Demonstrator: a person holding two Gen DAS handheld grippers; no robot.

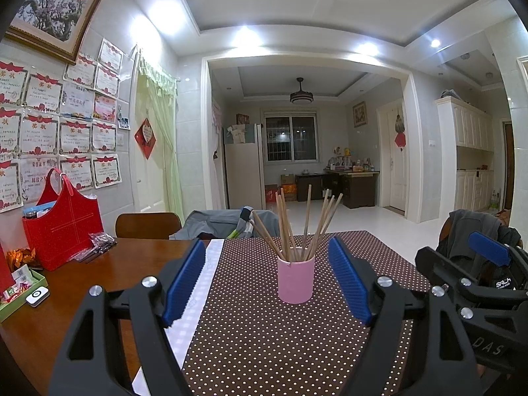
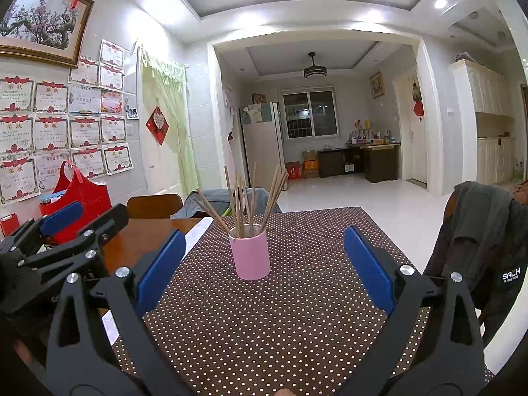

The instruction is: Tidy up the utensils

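The pink cup (image 1: 296, 279) of chopsticks (image 1: 298, 227) stands mid-cloth, beyond both grippers: left gripper (image 1: 269, 277) and right gripper (image 2: 264, 270) gape wide, empty. A careless nudge could topple the top-heavy cup, scattering sticks.

Bright recessed ceiling lights (image 1: 246, 34) with glare, sharp focus, fisheye bending, dark vignetted corners

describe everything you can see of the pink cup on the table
The pink cup is a plain, matte, straight-sided cylinder, standing upright on the brown polka-dot tablecloth. It holds a bundle of wooden chopsticks that fan out above its rim. A small mark or chip shows near the rim in the left wrist view. Nothing else touches it: the left hand-held gripper and right hand-held gripper are both open and short of it.
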